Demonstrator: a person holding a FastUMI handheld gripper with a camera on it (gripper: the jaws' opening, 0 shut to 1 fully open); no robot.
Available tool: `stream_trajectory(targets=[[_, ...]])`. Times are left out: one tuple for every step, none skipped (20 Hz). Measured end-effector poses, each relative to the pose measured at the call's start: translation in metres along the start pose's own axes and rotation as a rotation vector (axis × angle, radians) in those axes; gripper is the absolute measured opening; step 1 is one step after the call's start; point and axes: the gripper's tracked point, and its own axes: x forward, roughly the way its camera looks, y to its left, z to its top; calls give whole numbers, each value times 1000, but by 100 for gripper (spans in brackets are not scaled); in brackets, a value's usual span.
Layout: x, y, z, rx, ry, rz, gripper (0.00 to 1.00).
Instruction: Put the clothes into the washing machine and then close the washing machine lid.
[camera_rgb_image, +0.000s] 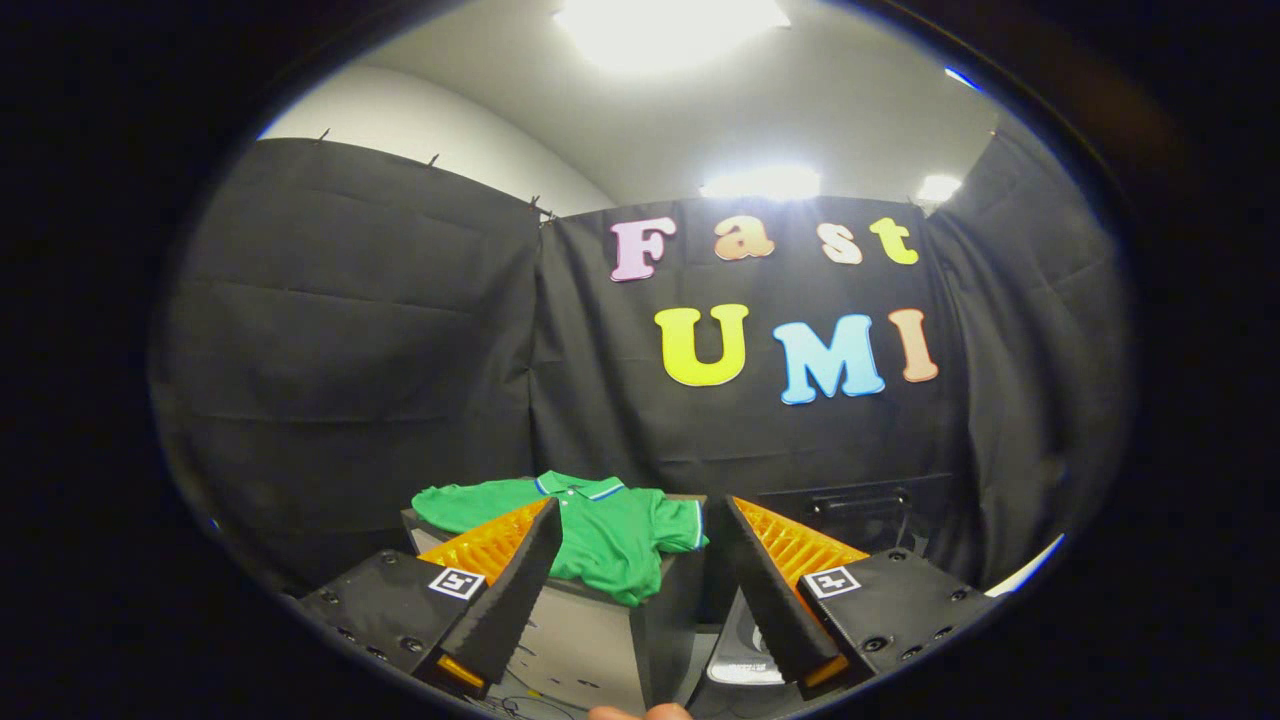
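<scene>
So the gripper (640, 520) is up in the air with its fingers spread wide, nothing between them and nothing touching the pads. Straight ahead, seen through the gap between the fingers, there's a green polo shirt (610, 535) with a striped collar. It's draped flat over the top of a boxy stand (590, 640), with one sleeve out toward the left finger and the hem hanging down over the stand's front edge. The shirt is well beyond the fingertips, not in contact with either one. Off to the right of the stand, behind the right finger, there's a dark unit with a bar handle (860, 500) along its top, which I'd guess is the washer, but I honestly can't tell whether its lid is up or down from this angle. Low down between the fingers, next to the stand, sits a rounded grey thing (745, 655), too hidden to make out. At the very bottom, a bit of the person's fingertip (640, 712) pokes into view. Black cloth wall (350, 350) all around the back, bright ceiling lights (670, 20) overhead.
</scene>
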Motion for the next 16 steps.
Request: stream_trajectory(targets=[[11, 13, 10, -17, 5, 23, 100], [21, 25, 19, -32, 11, 41, 100], [30, 36, 27, -48, 20, 58, 100], [42, 45, 32, -64, 38, 71, 100], [55, 56, 34, -84, 68, 91, 100], [68, 64, 35, -92, 96, 107, 100], [80, 72, 34, -85, 124, 123, 100], [92, 81, 29, -64, 169, 146, 100], [104, 90, 23, -41, 211, 165, 100], [114, 94, 19, -26, 246, 168, 100], [127, 98, 13, -24, 293, 176, 100], [140, 103, 7, -31, 326, 176, 100], [151, 104, -1, -44, 357, 170, 100], [162, 106, -11, -69, 393, 175, 100], [172, 107, -26, -88, 436, 171, 100], [178, 108, -36, -82, 472, 168, 100]])
